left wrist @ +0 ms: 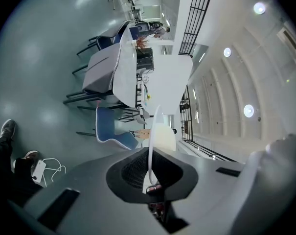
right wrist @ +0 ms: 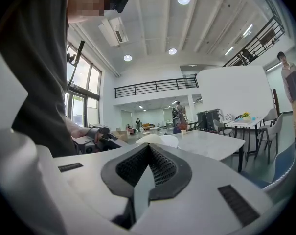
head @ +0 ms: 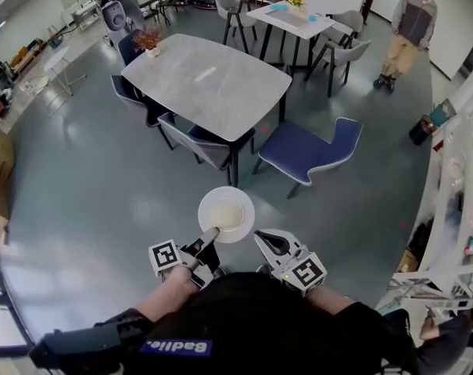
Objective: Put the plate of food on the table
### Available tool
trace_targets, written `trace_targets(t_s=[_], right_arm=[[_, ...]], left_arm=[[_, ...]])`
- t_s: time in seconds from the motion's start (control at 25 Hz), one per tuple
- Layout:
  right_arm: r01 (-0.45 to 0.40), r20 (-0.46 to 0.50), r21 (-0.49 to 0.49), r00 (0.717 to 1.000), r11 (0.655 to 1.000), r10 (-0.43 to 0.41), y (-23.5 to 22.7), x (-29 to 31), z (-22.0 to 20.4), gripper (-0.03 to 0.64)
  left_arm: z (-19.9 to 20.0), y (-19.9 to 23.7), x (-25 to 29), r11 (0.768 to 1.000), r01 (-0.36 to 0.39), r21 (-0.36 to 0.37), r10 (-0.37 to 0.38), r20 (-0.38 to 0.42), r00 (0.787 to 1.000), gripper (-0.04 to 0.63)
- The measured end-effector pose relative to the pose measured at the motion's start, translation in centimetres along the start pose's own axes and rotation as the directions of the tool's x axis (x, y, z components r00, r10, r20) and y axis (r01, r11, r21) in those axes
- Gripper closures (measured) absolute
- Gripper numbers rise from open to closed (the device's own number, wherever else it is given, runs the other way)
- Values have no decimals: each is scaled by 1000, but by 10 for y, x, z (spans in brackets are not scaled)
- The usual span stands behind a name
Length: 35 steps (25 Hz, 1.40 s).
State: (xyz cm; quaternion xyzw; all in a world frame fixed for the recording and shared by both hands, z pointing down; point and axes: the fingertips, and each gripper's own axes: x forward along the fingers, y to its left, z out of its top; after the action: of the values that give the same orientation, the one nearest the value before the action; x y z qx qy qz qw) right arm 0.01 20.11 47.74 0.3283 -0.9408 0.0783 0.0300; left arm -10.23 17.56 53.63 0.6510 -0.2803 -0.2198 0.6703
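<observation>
Left gripper [head: 211, 237]: lower centre of the head view, jaws nipped tight on the near rim of the plate; its own view shows the rim edge-on between the pads.
Right gripper [head: 269, 242]: just right of the plate and clear of it, jaws together with nothing in them.
Plate of food [head: 226, 215]: white, with pale food in the middle, held over the grey floor [head: 87, 209] below frame centre.
Blue chair [head: 306, 151]: right of centre, beyond the plate.
Table [head: 213, 84]: grey-topped, upper centre.
Person [head: 412, 26]: standing at the upper right.
</observation>
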Motion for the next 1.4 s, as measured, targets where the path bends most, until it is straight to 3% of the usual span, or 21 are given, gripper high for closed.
trace_targets(t_s=[0.44,0.68,0.84,1.12,1.4], right_arm=[[-40,-2,4,999,999,40,-20,-15,-1,611],[-60,-13,70,998,996,61,-30,-32,-4,611],[-80,4,31,997,996,80,-43,-38,-11,611],[-72,0,29,997,997,72,-59,-33,-11,611],[-39,-16,26,999,999,39,-83,-6,-6,611]], left_arm=[[-10,-5,15,1000,-9,6,9,46,999,580],[-25,-2,27,1000,-14,7,13,83,997,580],[-30,-1,35,1000,-10,-4,10,102,995,580],[-19,0,45,1000,-1,4,0,125,992,580],[19,1,65,1000,15,12,-17,117,993,580]])
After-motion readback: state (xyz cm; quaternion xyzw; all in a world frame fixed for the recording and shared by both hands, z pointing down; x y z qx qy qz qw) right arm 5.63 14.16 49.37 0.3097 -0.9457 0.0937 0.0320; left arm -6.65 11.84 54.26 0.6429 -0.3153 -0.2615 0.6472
